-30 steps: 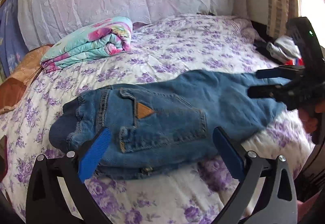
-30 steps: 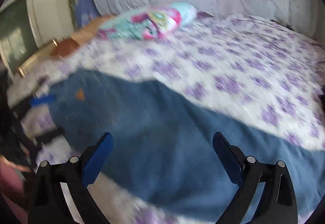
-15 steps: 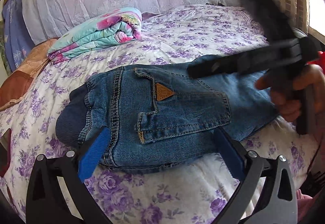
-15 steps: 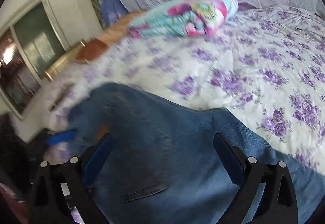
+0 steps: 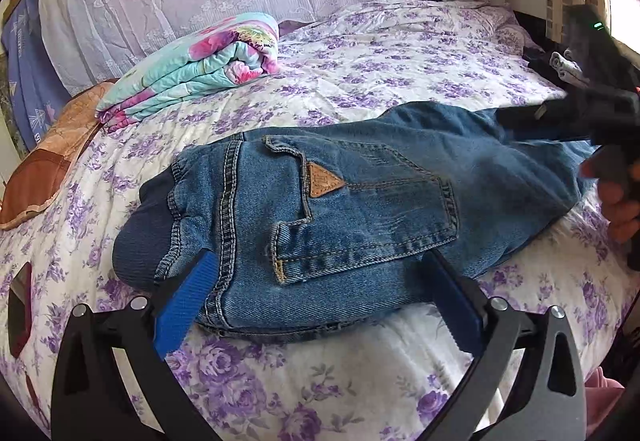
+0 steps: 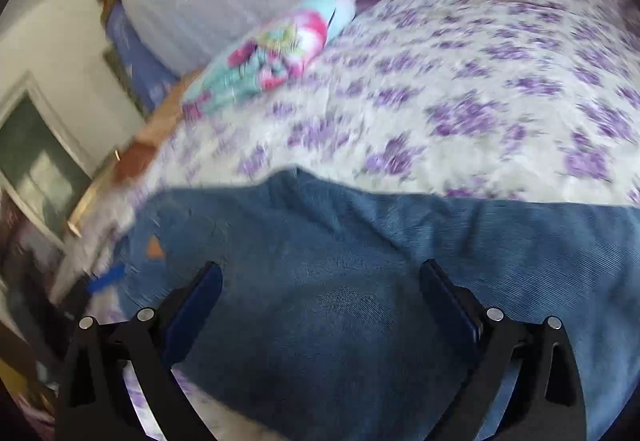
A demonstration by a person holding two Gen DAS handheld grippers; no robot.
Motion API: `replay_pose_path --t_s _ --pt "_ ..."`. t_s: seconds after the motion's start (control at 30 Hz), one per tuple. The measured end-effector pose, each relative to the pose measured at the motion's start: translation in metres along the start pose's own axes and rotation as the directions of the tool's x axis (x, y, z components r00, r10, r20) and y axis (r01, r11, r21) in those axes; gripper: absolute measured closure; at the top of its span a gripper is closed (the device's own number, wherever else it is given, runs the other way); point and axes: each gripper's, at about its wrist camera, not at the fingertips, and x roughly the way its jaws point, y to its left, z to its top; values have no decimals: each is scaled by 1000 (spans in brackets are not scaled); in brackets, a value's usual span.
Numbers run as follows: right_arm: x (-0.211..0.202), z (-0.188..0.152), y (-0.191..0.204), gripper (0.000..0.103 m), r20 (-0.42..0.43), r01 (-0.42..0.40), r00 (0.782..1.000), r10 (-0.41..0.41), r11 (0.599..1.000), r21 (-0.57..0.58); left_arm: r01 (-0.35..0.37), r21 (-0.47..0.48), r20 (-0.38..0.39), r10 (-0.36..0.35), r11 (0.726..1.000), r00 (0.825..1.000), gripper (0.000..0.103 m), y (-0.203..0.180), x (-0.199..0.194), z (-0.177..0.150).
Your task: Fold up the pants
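Both grippers gape wide, holding nothing: left gripper [image 5: 316,297] at the jeans' [image 5: 360,209] waistband, right gripper [image 6: 320,301] toward three o'clock, to flatten them.

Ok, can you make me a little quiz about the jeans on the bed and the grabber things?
1. True or false: the jeans lie on a bedspread with purple flowers.
2. What shape is the brown patch on the jeans? A) round B) triangle C) star
3. Fill in: both the left gripper and the right gripper are ____, with nothing between their pads.

Key
1. True.
2. B. It sits by the back pocket.
3. Open. Each is over the denim, pinching no cloth.
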Motion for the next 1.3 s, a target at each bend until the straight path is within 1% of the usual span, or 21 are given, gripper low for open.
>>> replay_pose_path --t_s 0.03,0.07,0.13,0.17,0.23,0.33,0.37,0.4,0.43,0.47,0.5,0.57,0.63,0.67,0.77,0.87,1.03,1.07,1.13,1.27,1.3 --pt "-15 -4 -5 4 42 -25 999 24 1000 18 -3 -1 -7 3 1000 1000 4 0 -2 2" --pt "-33 -9 -11 4 84 -14 996 11 999 33 -9 1 -10 9 1000 1000 4 0 -3 4" --pt "-61 -20 -25 4 142 66 987 -75 995 71 -26 11 -3 27 1000 1000 4 -4 -9 9" --pt "-76 -28 -38 4 168 127 975 -143 986 107 -20 13 3 20 1000 1000 4 -7 -11 12" --pt "-100 -40 -57 4 211 187 952 -221 968 170 23 16 29 -24 1000 999 4 -18 -17 21" --pt "-133 -56 -93 4 274 216 922 -275 950 227 114 54 83 -119 992 989 4 -47 -26 39" --pt "-140 -60 -107 4 272 243 912 -306 939 244 151 76 98 -158 986 982 4 -60 -27 44" --pt "-145 -65 -124 4 246 307 892 -379 908 285 179 99 99 -189 979 977 4 -74 -24 49" --pt "-150 -70 -140 9 218 349 876 -430 878 327 193 122 77 -204 973 976 4 -88 -18 52" --pt "-158 -77 -155 9 239 268 899 -366 893 361 194 137 48 -202 971 978 4 -97 -10 53" --pt "-167 -81 -158 9 269 215 905 -330 899 381 184 150 2 -186 971 982 4 -107 1 52" --pt "-185 -87 -160 8 299 157 907 -297 897 414 182 146 -74 -172 972 982 4 -119 19 49" --pt "-202 -95 -163 8 346 126 892 -292 894 430 221 118 -110 -208 968 972 4 -125 26 49" --pt "-207 -97 -166 8 350 138 882 -315 884 447 258 106 -105 -247 960 963 4 -131 23 53" --pt "-217 -107 -179 8 344 189 848 -403 836 515 306 115 -58 -301 945 952 4 -154 11 67" --pt "-217 -112 -190 8 332 167 855 -398 819 549 359 134 -35 -357 924 933 4 -184 4 82" --pt "-216 -114 -195 8 331 171 856 -397 823 542 448 133 -68 -443 884 894 4 -225 15 92" --pt "-217 -114 -196 8 327 174 857 -399 820 545 458 130 -77 -452 879 889 4 -231 20 92" --pt "-215 -111 -199 8 319 182 857 -405 817 547 465 124 -93 -456 877 885 4 -239 29 90" --pt "-210 -104 -199 8 305 201 858 -412 818 538 488 74 -162 -472 870 866 4 -246 58 78" --pt "-209 -103 -200 8 304 203 859 -412 819 536 482 80 -156 -467 872 870 4 -247 59 77"
